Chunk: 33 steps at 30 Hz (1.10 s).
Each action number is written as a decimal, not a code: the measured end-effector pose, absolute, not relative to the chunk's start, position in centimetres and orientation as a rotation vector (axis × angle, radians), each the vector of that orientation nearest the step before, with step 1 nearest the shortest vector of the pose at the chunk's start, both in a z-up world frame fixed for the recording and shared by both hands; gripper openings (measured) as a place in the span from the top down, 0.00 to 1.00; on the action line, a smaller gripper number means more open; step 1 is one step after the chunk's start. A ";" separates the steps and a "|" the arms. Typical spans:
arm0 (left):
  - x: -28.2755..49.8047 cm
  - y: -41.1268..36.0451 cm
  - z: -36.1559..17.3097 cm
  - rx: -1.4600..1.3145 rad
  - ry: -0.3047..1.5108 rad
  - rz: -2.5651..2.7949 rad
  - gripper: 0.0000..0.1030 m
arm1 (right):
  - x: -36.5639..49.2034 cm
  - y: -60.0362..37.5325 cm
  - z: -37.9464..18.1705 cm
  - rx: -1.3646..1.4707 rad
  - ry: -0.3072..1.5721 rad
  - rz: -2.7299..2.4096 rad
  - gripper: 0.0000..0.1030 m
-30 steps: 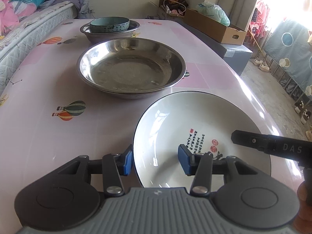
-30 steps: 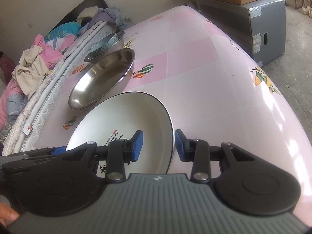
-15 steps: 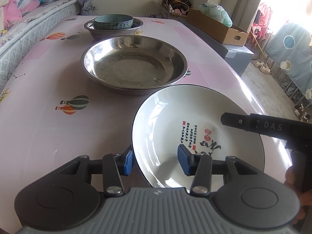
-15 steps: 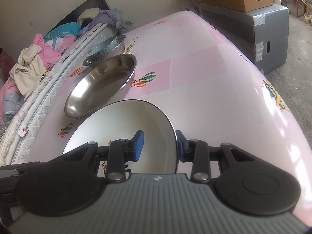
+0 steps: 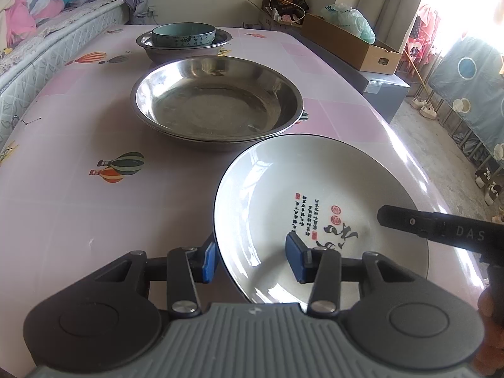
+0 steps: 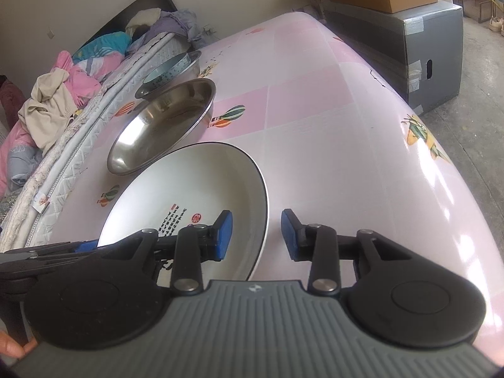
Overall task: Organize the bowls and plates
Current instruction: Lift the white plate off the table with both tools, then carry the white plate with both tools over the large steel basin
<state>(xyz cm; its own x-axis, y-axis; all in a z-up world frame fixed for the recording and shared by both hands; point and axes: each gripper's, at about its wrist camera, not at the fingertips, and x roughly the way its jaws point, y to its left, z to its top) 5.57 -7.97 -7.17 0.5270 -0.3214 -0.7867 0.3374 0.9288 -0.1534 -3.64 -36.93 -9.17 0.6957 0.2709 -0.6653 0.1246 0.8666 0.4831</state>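
Left gripper (image 5: 250, 262) part open, jaws straddling the near left rim of the white ceramic plate (image 5: 315, 208): left pad outside the rim, right pad inside over the well, well clear of the wall. Hard to say whether the outer pad touches the rim; no firm clamp visible.

Right gripper (image 6: 256, 233) likewise part open, jaws astride the plate's right rim (image 6: 195, 189), left pad over the inside, right pad outside above the pink worktop (image 6: 330, 132), a visible gap on each side of the rim.

Plate's near edge cut off behind both gripper bodies; whether lifted or resting on the worktop, cannot tell. Black calligraphy and red seals printed in the well, partly covered by the pads.

Large steel basin (image 5: 217, 102) just beyond the plate, its rim overlapped by the plate's far edge in the left wrist view. Farther back, a teal bowl (image 5: 183, 34) nested in a smaller steel bowl (image 5: 184, 47). Bed (image 6: 63, 94) with heaped clothes along the worktop's left side; cardboard box (image 5: 349, 42) off to the right.
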 end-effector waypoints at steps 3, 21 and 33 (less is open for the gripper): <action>5.5 -8.0 -7.1 0.014 0.938 -0.392 0.56 | -3.8 -36.5 -9.2 0.535 0.808 0.114 0.66; 5.3 -8.7 -7.1 0.052 0.931 -0.388 0.51 | -3.8 -35.5 -9.2 0.480 0.769 0.083 0.65; 5.4 -8.9 -7.1 0.062 0.932 -0.392 0.48 | -3.7 -35.1 -9.1 0.428 0.762 0.079 0.65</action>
<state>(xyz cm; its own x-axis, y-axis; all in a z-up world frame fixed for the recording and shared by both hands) 5.43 -8.95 -7.14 0.5313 -0.3018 -0.7916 0.3552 0.9276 -0.1153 -3.74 -35.10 -9.08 0.7249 0.2221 -0.6521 0.0835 0.9113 0.4032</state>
